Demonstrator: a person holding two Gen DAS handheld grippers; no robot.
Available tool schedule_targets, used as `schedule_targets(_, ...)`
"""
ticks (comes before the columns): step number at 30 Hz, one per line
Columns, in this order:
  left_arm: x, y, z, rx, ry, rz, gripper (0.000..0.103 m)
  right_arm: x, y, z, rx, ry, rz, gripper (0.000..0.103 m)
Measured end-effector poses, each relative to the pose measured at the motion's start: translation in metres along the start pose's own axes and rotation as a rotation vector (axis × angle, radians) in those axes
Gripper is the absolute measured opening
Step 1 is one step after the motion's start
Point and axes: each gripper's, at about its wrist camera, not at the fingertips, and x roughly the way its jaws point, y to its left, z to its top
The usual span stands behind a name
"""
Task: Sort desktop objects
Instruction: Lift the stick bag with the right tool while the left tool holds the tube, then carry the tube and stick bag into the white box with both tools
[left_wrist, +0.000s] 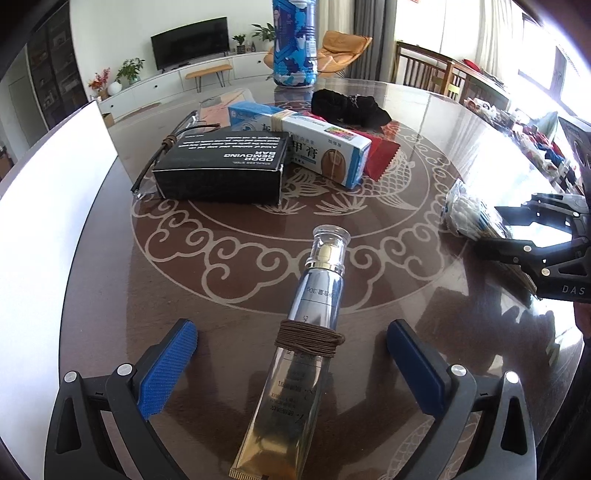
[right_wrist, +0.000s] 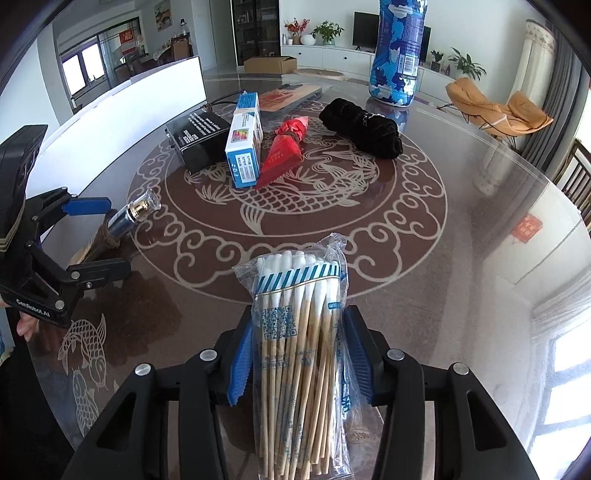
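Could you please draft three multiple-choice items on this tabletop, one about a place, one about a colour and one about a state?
1. Where does the cosmetic tube lie?
A. between the left gripper's open fingers
B. on the black box
C. beside the tall can

2. What colour is the cord wound round the tube?
A. red
B. brown
C. white

3. What is the right gripper doing?
A. standing open over a bare table
B. closed on the bag of cotton swabs
C. gripping the red packet

Key: 1 A, the blue pads stand apart on either side of the tube. 2 B, the windings are brown. 3 B, both pads press against the bag's sides.
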Motion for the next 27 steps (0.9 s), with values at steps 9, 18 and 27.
schedule_targets(9,-0.002,-0.021,0.021,0.197,0.086,-0.017,0.059,0.006,0.0,0.014,-0.033,0.17,0.047,0.064)
schedule_targets(18,-0.033,-0.006,0.005,0.058,-0.006,-0.081,0.022,-0.023,0.001,0.013,0.0,0.143,0.056,0.034)
schedule_targets(27,-0.117,0.018,-0.004,-0.044,-0.217,-0.065,0.022,-0.063,0.041,0.045,-0.046,0.04,0.11,0.034)
